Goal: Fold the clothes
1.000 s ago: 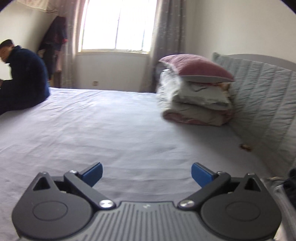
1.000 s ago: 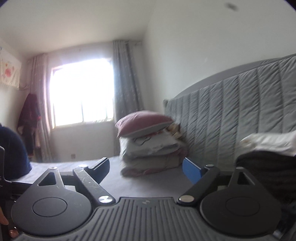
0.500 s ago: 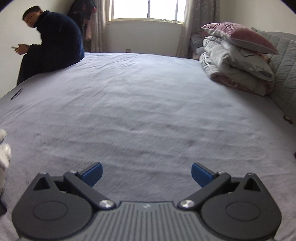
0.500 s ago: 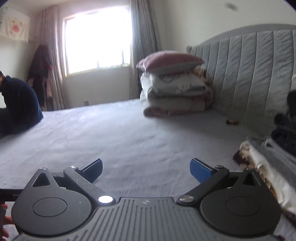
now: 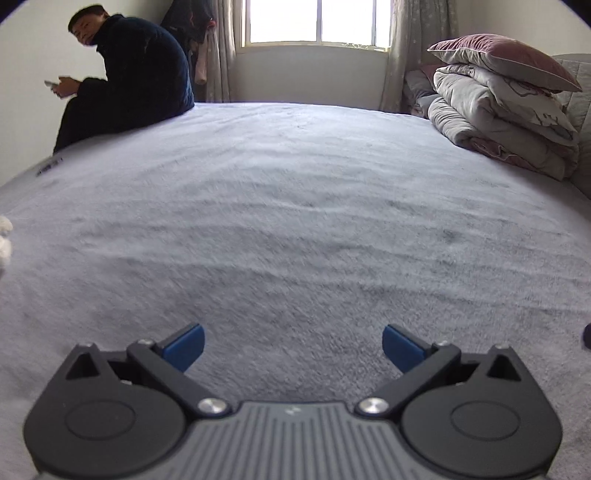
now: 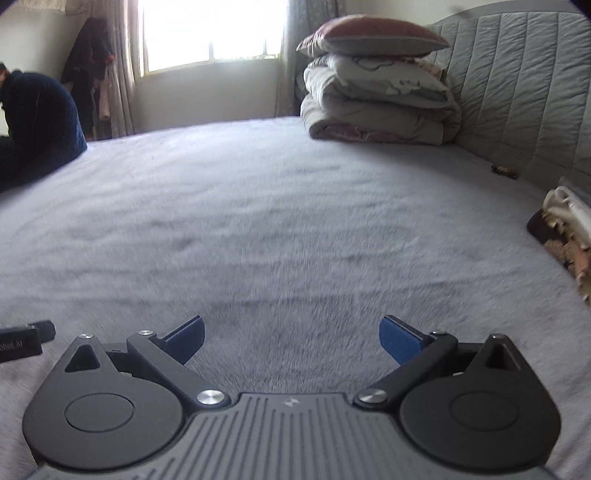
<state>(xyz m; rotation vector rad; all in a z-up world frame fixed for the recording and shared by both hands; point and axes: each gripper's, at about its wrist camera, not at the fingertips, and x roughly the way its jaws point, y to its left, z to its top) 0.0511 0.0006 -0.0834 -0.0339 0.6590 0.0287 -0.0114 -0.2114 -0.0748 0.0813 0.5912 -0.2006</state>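
Looking along the left gripper [image 5: 292, 345], its blue fingertips [image 5: 184, 345] stand wide apart with only the grey bed cover [image 5: 295, 229] between them and nothing gripped. At the bed's far left corner a person in a dark robe [image 5: 136, 77] sits with a phone in hand; at the far right corner a folded duvet [image 5: 498, 125] is stacked under a maroon pillow [image 5: 506, 55], beside the window [image 5: 316, 20]. A scrap of white fabric [image 5: 4, 240] shows at the bed's left edge. From the right wrist, the right gripper [image 6: 291, 338] has just been opening and its jaws stand fully apart over bare cover, nothing between them. The clothes [image 6: 565, 229], a crumpled cream and dark pile, lie at the bed's right edge near the quilted headboard [image 6: 524, 85], well apart from the gripper. A small brown object [image 6: 504, 170] lies by the headboard's foot, and a black device [image 6: 22, 341] pokes in from the left.
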